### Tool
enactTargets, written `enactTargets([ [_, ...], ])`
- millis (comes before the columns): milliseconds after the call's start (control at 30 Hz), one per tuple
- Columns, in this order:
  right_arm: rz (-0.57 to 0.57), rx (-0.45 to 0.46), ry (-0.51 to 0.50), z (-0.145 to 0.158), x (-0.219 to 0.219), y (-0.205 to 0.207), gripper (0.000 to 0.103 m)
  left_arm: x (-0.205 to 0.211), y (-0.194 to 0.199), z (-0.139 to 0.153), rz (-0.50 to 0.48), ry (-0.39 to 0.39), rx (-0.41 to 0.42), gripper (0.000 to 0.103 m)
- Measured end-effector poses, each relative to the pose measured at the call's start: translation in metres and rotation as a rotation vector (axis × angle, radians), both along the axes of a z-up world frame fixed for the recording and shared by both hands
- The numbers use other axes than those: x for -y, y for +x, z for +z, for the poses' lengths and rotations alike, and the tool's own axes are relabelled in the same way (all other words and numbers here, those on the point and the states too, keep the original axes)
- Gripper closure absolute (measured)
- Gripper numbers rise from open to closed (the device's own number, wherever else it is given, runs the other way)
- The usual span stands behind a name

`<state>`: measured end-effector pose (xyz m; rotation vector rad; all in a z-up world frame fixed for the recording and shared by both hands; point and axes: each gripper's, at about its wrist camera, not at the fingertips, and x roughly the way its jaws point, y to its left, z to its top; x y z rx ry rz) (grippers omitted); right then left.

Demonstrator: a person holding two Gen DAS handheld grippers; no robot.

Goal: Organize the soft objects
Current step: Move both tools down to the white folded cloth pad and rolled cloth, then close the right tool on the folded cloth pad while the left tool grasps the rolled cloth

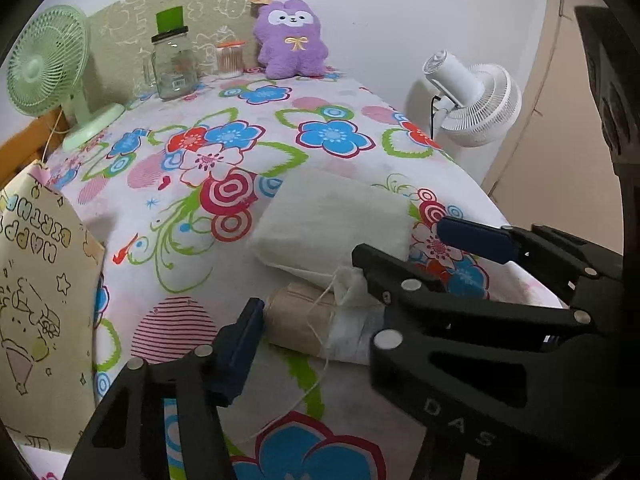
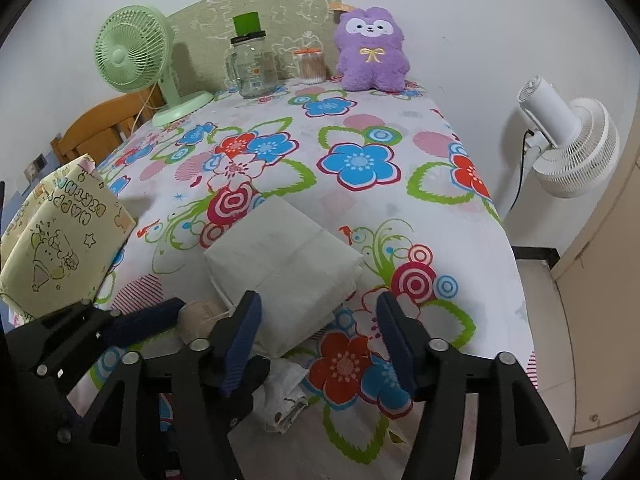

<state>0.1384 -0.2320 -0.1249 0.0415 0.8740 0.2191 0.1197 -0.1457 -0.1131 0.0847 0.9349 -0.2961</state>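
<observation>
Floral tablecloth (image 2: pixel 360 208) bears a folded cloth (image 2: pixel 280 264) and a near beige roll (image 1: pixel 296 320); left gripper (image 1: pixel 316 320) straddles the roll unclenched, right gripper (image 2: pixel 316 332) is released over the cloth's corner.

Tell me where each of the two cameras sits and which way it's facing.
Left wrist: rides the left gripper, aimed down along the table at the beige roll and white cloth; its own fingers show, with the right gripper coming in from the right.
Right wrist: rides the right gripper, aimed down over the white cloth; its own fingers show, with the left gripper at lower left.
Shared: cloth, purple plush, green fan, jar.
</observation>
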Motion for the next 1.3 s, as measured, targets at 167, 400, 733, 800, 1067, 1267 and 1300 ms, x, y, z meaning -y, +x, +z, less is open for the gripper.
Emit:
enactTargets([
  [167, -0.011, -0.016, 0.019, -0.002, -0.001, 0.004, 0.029, -0.002, 0.003, 0.002, -0.03, -0.012, -0.003, 0.062],
  [400, 0.014, -0.035, 0.037, -0.004, -0.014, 0.014, 0.029, -0.013, 0.006, 0.005, -0.017, 0.039, 0.017, 0.065],
  [733, 0.041, -0.054, 0.048, -0.007, -0.032, 0.021, 0.077, -0.022, 0.012, 0.003, -0.032, 0.014, 0.009, 0.067],
  [800, 0.045, -0.049, 0.051, -0.005, -0.035, 0.019, 0.085, -0.023, 0.012, 0.004, -0.028, 0.015, 0.012, 0.069],
  [1067, 0.027, -0.006, 0.035, 0.007, -0.039, 0.007, 0.092, -0.025, 0.008, 0.007, -0.024, 0.011, 0.031, 0.088],
  [1267, -0.003, 0.034, 0.025, 0.016, -0.034, -0.006, 0.092, -0.029, 0.004, 0.008, -0.003, -0.003, 0.031, 0.088],
  [1300, -0.007, 0.043, 0.023, 0.018, -0.034, -0.008, 0.092, -0.029, 0.004, 0.009, 0.0, -0.005, 0.033, 0.087],
])
